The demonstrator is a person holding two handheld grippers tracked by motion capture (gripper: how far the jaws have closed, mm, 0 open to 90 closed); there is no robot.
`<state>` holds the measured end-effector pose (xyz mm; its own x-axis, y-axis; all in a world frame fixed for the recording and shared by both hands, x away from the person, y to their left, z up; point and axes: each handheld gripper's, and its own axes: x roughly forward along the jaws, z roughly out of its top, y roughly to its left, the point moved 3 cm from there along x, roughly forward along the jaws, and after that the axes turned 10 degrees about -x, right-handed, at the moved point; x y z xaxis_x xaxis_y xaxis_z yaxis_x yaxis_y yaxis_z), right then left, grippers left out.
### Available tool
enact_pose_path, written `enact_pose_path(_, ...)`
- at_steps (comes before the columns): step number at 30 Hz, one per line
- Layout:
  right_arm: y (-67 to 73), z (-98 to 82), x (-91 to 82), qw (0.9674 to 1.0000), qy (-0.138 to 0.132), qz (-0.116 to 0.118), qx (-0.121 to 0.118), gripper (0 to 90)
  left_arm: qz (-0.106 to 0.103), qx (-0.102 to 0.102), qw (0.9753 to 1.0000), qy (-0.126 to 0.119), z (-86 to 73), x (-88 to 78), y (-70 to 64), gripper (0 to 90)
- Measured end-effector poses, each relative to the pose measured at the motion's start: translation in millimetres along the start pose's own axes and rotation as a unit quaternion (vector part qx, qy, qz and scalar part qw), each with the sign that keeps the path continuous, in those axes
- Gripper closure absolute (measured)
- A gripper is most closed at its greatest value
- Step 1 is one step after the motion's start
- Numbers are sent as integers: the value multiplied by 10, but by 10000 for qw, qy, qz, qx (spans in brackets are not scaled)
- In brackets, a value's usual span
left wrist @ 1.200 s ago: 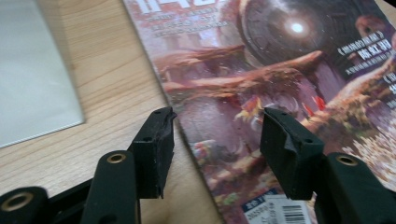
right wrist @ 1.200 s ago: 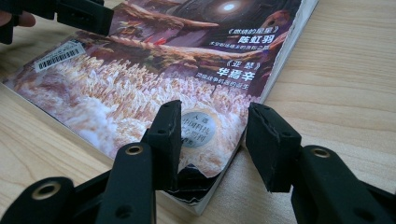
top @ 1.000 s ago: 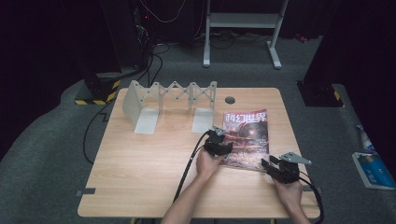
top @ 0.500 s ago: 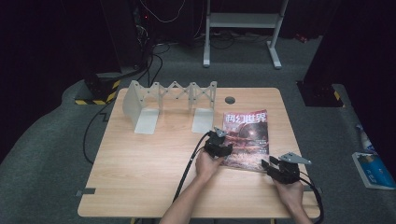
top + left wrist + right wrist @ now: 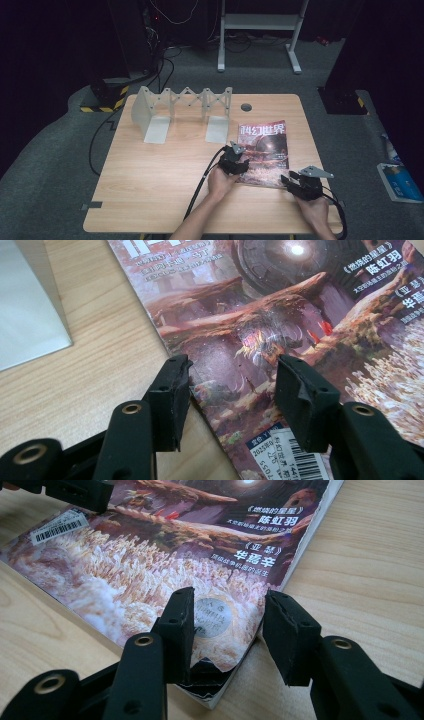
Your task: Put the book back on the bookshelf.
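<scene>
Magazine (image 5: 262, 152): lies flat, cover up, on the right half of the wooden table (image 5: 165, 185), just right of the grey folding rack (image 5: 182, 112). Left gripper (image 5: 234, 159): jaws parted, astride the magazine's left edge, pads pressing nothing. Right gripper (image 5: 295, 184): jaws parted around the curled near right corner, unclenched

A magazine (image 5: 263, 152) lies flat and closed, cover up, on the right half of the wooden table, just right of centre in the high view, slightly askew. Its glossy cover shows a reddish-brown fantasy landscape with white Chinese title characters along the top edge and a barcode label at one near corner. The other near corner (image 5: 210, 672) looks torn and curled, though partly hidden.
</scene>
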<state>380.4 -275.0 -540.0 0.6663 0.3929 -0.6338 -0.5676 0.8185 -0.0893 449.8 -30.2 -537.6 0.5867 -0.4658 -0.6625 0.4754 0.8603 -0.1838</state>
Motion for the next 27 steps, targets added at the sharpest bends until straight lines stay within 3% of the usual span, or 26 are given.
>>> enact_pose_path(4, 31, -5, -36, 9999, 91, -4, -66, 565, -20, 9, 10000, -19, -42, -36, -22, 481)
enact_pose_path(9, 117, -16, -91, 9992, 166, -159, -324, 571, -37, 69, 10000, -21, -113, -103, -52, 482)
enact_pose_path(19, 192, -93, -190, 9998, 196, 86, -61, 568, -106, 112, 9999, -66, -263, -239, -98, 484)
enact_pose_path(27, 298, -182, -291, 9997, 107, 145, -148, 568, -207, 216, 9995, -96, -414, -382, -129, 483)
